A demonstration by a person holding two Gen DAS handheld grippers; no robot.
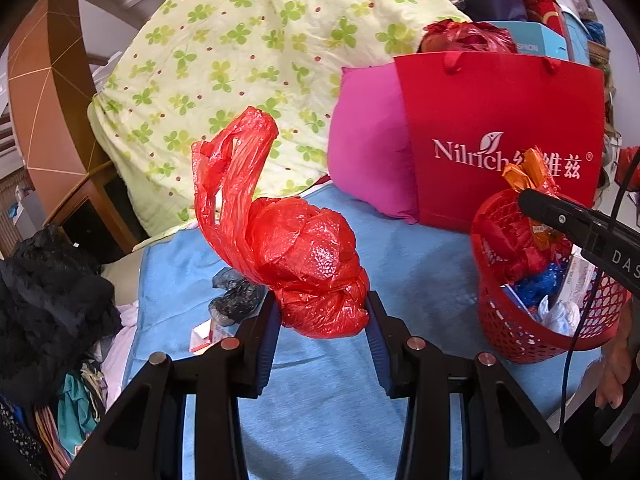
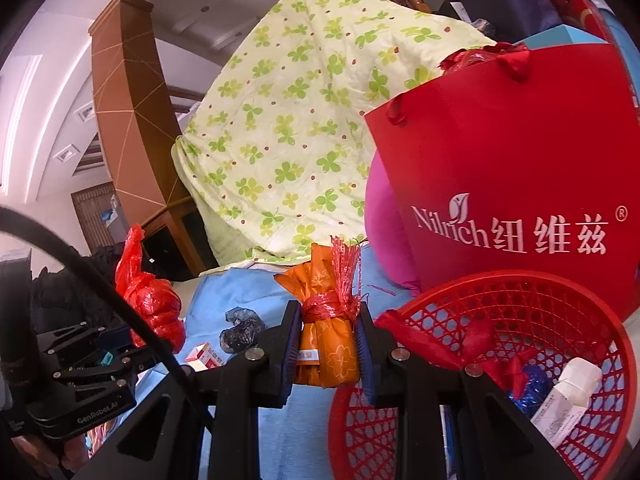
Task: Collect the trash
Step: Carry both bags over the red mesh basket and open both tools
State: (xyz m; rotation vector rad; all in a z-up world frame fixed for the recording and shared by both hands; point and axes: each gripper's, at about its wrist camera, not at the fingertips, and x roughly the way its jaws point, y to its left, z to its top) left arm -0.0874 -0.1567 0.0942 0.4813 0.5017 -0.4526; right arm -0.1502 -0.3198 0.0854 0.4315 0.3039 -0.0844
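Trash: one red plastic bag [image 1: 316, 276] clamped in left jaws, one orange packet [image 2: 330, 344] in right, one basket [image 2: 560, 300] near

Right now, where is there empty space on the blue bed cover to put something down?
The blue cover is bare in front of the left gripper, between the red basket and the small carton. It is crowded farther back: black crumpled bag, pink pillow, red paper bag.

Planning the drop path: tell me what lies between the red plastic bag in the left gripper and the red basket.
Only bare blue sheet separates the red plastic bag from the red basket, seen in the left wrist view.
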